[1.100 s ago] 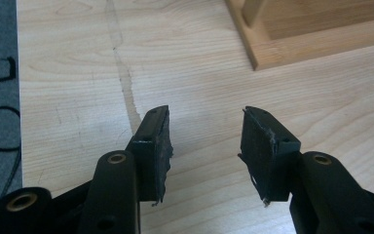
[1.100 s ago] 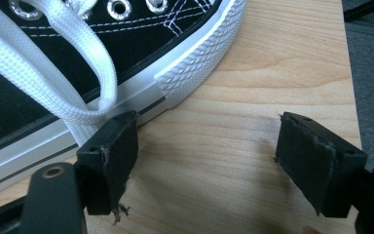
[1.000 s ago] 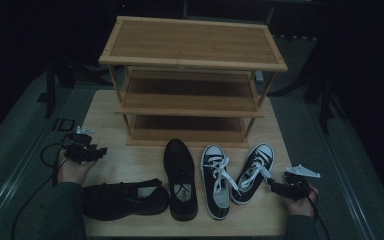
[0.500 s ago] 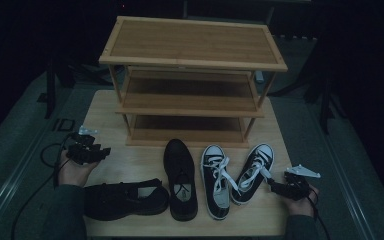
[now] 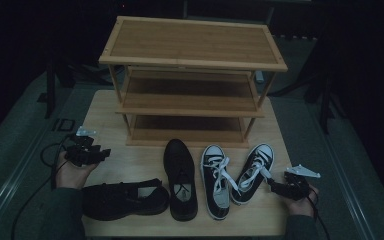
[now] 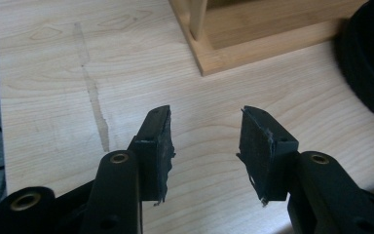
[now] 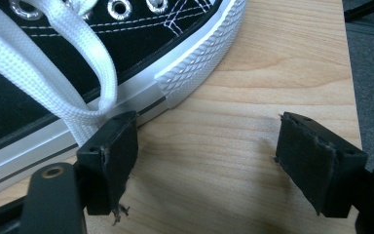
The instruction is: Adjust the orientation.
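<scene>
Two black-and-white sneakers (image 5: 215,180) (image 5: 252,172) stand side by side at the table's front right. A black lace-up shoe (image 5: 180,177) stands left of them, and a second black shoe (image 5: 125,197) lies sideways at the front left. My left gripper (image 5: 102,154) hovers open over bare wood (image 6: 204,141), left of the black shoes, with nothing between its jaws. My right gripper (image 5: 272,184) is open beside the right sneaker (image 7: 78,58). Its left jaw sits against the white rubber sole, with a white lace (image 7: 53,73) draped by it.
A three-tier wooden shoe rack (image 5: 192,75) fills the back of the table; its front left foot (image 6: 253,44) is just ahead of my left gripper. The table's right edge and grey floor (image 7: 370,73) lie close to my right gripper. Cables trail from both grippers.
My left gripper has shifted slightly to the right, toward the rack's foot. The right gripper and the shoes have stayed where they were.
</scene>
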`<state>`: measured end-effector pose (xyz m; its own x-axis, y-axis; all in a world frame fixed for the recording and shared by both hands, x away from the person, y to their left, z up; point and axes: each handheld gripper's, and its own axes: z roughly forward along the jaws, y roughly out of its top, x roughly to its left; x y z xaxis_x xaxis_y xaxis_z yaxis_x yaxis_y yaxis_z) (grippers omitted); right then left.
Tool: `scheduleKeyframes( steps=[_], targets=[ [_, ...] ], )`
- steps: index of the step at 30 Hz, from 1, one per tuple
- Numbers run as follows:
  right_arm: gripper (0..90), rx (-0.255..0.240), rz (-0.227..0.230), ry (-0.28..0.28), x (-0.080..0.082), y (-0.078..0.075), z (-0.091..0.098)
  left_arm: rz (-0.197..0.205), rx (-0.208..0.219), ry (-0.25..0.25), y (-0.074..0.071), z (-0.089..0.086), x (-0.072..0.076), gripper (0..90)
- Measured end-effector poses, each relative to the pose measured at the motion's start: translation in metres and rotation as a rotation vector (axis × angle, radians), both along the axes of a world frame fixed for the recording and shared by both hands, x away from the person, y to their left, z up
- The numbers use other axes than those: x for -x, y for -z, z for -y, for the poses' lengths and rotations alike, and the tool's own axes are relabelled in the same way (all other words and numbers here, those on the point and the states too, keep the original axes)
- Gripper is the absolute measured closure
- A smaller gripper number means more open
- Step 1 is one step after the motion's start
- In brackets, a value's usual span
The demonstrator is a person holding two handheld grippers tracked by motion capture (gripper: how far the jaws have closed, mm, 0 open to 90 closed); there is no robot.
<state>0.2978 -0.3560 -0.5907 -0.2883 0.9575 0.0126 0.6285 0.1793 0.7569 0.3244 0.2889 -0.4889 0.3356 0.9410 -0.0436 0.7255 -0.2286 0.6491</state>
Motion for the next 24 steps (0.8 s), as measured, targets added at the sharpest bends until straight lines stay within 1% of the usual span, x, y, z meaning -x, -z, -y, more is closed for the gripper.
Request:
scheduleKeyframes(
  steps=[6, 9, 13, 17, 20, 24],
  targets=[
    [23.1, 0.0, 0.0, 0.0, 0.0, 0.0, 0.0, -0.003, 0.009, 0.016, -0.002, 0.0, 0.005, 56.7],
    [23.1, 0.0, 0.0, 0.0, 0.0, 0.0, 0.0, -0.01, 0.011, 0.035, -0.004, 0.002, 0.009, 56.7],
    [23.1, 0.0, 0.0, 0.0, 0.0, 0.0, 0.0, -0.01, 0.019, 0.049, -0.005, 0.004, 0.013, 56.7],
    [23.1, 0.0, 0.0, 0.0, 0.0, 0.0, 0.0, -0.005, 0.018, 0.062, -0.007, 0.006, 0.016, 56.7],
    [23.1, 0.0, 0.0, 0.0, 0.0, 0.0, 0.0, -0.002, 0.017, 0.065, -0.008, 0.007, 0.018, 55.4],
    [23.1, 0.0, 0.0, 0.0, 0.0, 0.0, 0.0, -0.008, 0.016, 0.063, -0.01, 0.01, 0.021, 55.0]
  ],
)
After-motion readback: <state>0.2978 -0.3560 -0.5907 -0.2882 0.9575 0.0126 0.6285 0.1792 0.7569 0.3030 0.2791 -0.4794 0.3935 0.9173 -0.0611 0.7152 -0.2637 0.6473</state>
